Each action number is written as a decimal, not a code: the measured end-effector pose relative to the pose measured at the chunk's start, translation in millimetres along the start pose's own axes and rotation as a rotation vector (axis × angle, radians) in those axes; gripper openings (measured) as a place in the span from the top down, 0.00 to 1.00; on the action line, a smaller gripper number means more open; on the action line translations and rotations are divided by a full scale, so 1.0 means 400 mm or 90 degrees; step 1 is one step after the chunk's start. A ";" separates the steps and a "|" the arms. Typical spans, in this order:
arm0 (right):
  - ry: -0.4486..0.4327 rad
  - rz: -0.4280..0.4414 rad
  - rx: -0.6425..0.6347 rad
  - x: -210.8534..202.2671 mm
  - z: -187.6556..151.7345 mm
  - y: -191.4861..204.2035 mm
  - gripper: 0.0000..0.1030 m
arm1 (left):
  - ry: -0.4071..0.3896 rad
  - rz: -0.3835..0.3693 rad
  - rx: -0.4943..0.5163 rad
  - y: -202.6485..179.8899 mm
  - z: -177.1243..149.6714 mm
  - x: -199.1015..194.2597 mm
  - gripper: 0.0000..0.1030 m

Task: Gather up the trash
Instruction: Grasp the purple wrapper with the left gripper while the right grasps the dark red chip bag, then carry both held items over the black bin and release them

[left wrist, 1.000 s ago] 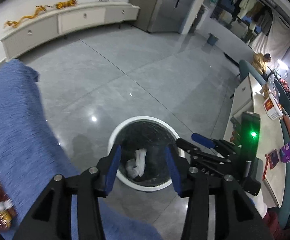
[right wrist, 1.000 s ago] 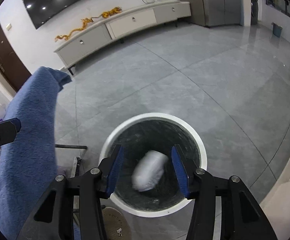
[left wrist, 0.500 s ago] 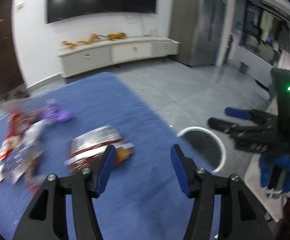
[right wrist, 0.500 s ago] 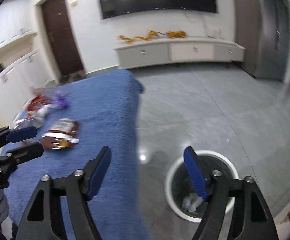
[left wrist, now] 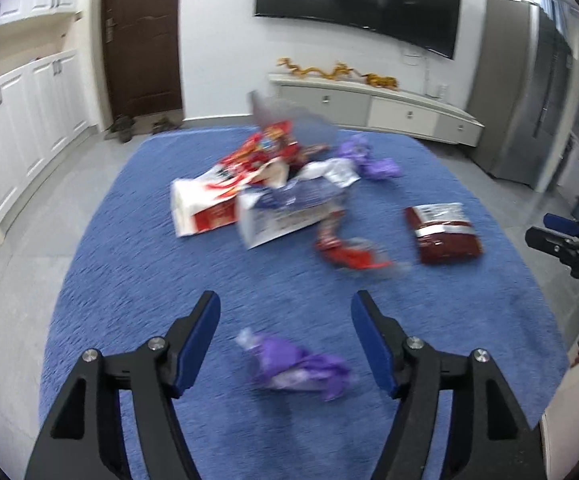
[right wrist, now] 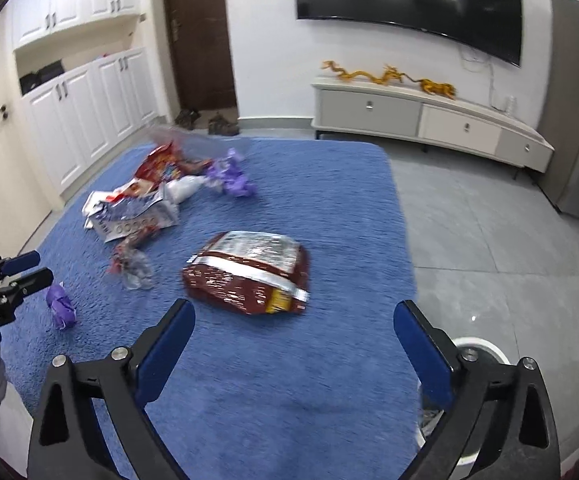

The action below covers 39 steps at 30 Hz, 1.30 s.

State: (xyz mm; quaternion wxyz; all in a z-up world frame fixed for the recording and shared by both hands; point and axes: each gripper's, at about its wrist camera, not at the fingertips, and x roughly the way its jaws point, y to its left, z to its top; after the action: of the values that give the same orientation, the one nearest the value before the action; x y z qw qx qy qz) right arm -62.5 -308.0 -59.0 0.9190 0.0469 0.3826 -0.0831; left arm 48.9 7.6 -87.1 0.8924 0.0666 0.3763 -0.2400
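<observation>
While the trash lies scattered over the blue carpet [left wrist: 137, 264], I have both tools above it with nothing between their pads. Nearest my left tool [left wrist: 285, 328] is a crumpled purple wrapper [left wrist: 297, 364], lying on the carpet just below the gap between the fingers; the jaws are opening and do not touch it. Ahead of my right tool [right wrist: 293, 332] lies a dark red snack bag [right wrist: 249, 272] with a silver top, flat on the carpet and apart from the pads; these jaws are opening too and already stand very wide. Between those two pieces sits a small red and clear wrapper [left wrist: 345, 250]. Farther back is a heap: a white and red bag [left wrist: 205, 204], a white and blue printed pack [left wrist: 289, 208], red packets [left wrist: 265, 148] and another purple wrapper [left wrist: 369, 160]. At the lower right of the right wrist view, the white rim of the bin [right wrist: 485, 346] shows on the grey floor just beside the carpet's edge. Beyond the carpet stand a low cabinet [right wrist: 429, 120] with gold dragon figures [right wrist: 385, 76], a wall television [right wrist: 409, 4] and a brown door [left wrist: 141, 36].
</observation>
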 end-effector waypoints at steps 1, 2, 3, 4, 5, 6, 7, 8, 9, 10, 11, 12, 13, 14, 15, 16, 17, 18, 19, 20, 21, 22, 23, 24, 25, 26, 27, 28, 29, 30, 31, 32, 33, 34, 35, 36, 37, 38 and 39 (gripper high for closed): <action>0.002 0.001 -0.014 0.013 0.006 0.019 0.02 | 0.004 0.001 -0.007 0.010 -0.007 0.003 0.33; 0.003 0.002 -0.023 0.019 0.007 0.029 0.00 | 0.010 0.000 -0.018 0.023 -0.015 0.010 0.33; 0.004 0.004 -0.036 0.032 0.011 0.044 0.00 | 0.013 0.001 -0.024 0.027 -0.024 0.009 0.33; 0.006 0.010 -0.051 0.046 0.016 0.056 0.00 | 0.017 0.002 -0.031 0.032 -0.028 0.015 0.33; 0.007 0.016 -0.076 0.064 0.020 0.074 0.00 | 0.020 0.001 -0.035 0.042 -0.032 0.019 0.33; 0.007 0.015 -0.097 0.076 0.020 0.086 0.00 | 0.024 0.001 -0.039 0.043 -0.035 0.023 0.33; 0.007 0.013 -0.121 0.089 0.022 0.097 0.00 | 0.028 0.000 -0.043 0.039 -0.034 0.027 0.33; 0.010 0.011 -0.155 0.108 0.022 0.113 0.00 | 0.035 0.000 -0.048 0.036 -0.033 0.035 0.33; 0.013 0.010 -0.180 0.124 0.024 0.125 0.00 | 0.040 0.003 -0.049 0.033 -0.034 0.039 0.33; 0.015 0.011 -0.194 0.134 0.024 0.132 0.00 | 0.045 0.008 -0.048 0.032 -0.035 0.047 0.33; 0.019 0.012 -0.219 0.155 0.026 0.143 0.00 | 0.052 0.013 -0.048 0.029 -0.036 0.055 0.33; 0.020 0.008 -0.235 0.168 0.029 0.151 0.00 | 0.058 0.013 -0.050 0.027 -0.036 0.061 0.33; 0.019 0.006 -0.246 0.179 0.031 0.156 0.00 | 0.065 0.011 -0.054 0.027 -0.036 0.070 0.33; 0.020 0.006 -0.257 0.193 0.035 0.161 0.00 | 0.072 0.010 -0.058 0.028 -0.038 0.078 0.33; 0.022 0.006 -0.264 0.205 0.037 0.165 0.00 | 0.077 0.010 -0.060 0.028 -0.039 0.084 0.33; 0.025 0.007 -0.269 0.218 0.041 0.166 0.00 | 0.082 0.011 -0.061 0.026 -0.039 0.090 0.33; 0.028 0.008 -0.271 0.229 0.043 0.169 0.00 | 0.089 0.013 -0.060 0.023 -0.041 0.098 0.34; 0.032 0.009 -0.272 0.239 0.044 0.170 0.00 | 0.092 0.015 -0.059 0.020 -0.044 0.102 0.34; 0.041 0.010 -0.271 0.253 0.047 0.169 0.00 | 0.095 0.017 -0.058 0.017 -0.047 0.106 0.34; 0.046 0.012 -0.269 0.261 0.042 0.173 0.04 | 0.098 0.018 -0.056 0.014 -0.049 0.111 0.35; 0.051 0.014 -0.266 0.267 0.040 0.172 0.06 | 0.098 0.020 -0.054 0.010 -0.051 0.113 0.37; 0.056 0.018 -0.263 0.274 0.041 0.169 0.11 | 0.097 0.024 -0.049 0.006 -0.052 0.113 0.38; 0.058 0.021 -0.259 0.278 0.040 0.169 0.13 | 0.096 0.023 -0.047 0.003 -0.051 0.112 0.40; 0.059 0.025 -0.256 0.278 0.037 0.171 0.14 | 0.095 0.021 -0.047 0.001 -0.050 0.111 0.45; 0.058 0.028 -0.253 0.277 0.036 0.170 0.20 | 0.094 0.017 -0.048 0.000 -0.049 0.110 0.50; 0.056 0.030 -0.249 0.275 0.035 0.169 0.25 | 0.094 0.012 -0.050 -0.001 -0.049 0.109 0.53; 0.055 0.031 -0.246 0.274 0.034 0.169 0.29 | 0.094 0.008 -0.051 -0.002 -0.049 0.108 0.57; 0.056 0.035 -0.240 0.273 0.036 0.166 0.38 | 0.093 0.008 -0.052 -0.002 -0.046 0.108 0.61; 0.056 0.032 -0.234 0.274 0.033 0.169 0.48 | 0.090 0.008 -0.053 -0.002 -0.046 0.105 0.65; 0.057 0.033 -0.229 0.274 0.033 0.166 0.55 | 0.089 0.005 -0.055 -0.001 -0.047 0.103 0.66; 0.061 0.040 -0.222 0.274 0.033 0.164 0.72 | 0.087 0.002 -0.060 0.000 -0.046 0.099 0.69; 0.064 0.048 -0.212 0.273 0.030 0.158 0.85 | 0.085 -0.001 -0.065 0.000 -0.048 0.091 0.71; 0.063 0.047 -0.208 0.271 0.028 0.154 0.90 | 0.081 0.001 -0.064 -0.002 -0.048 0.086 0.73; 0.062 0.051 -0.201 0.265 0.026 0.148 0.93 | 0.079 0.003 -0.061 -0.006 -0.049 0.079 0.73; 0.060 0.056 -0.193 0.259 0.023 0.143 0.97 | 0.075 0.004 -0.058 -0.010 -0.047 0.072 0.73; 0.056 0.061 -0.183 0.250 0.020 0.136 0.97 | 0.072 0.004 -0.055 -0.014 -0.047 0.065 0.73; 0.051 0.062 -0.176 0.239 0.017 0.130 0.97 | 0.068 0.003 -0.053 -0.018 -0.046 0.057 0.75; 0.041 0.062 -0.167 0.223 0.015 0.125 0.98 | 0.066 0.002 -0.051 -0.022 -0.042 0.054 0.76; 0.034 0.065 -0.161 0.210 0.015 0.122 0.98 | 0.064 0.000 -0.050 -0.026 -0.041 0.049 0.77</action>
State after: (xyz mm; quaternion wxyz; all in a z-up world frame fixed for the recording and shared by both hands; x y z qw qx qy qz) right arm 9.1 -270.7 -113.5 0.9101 -0.0478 0.4114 0.0137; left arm 45.2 -4.1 -111.7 0.8744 0.0438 0.4296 -0.2214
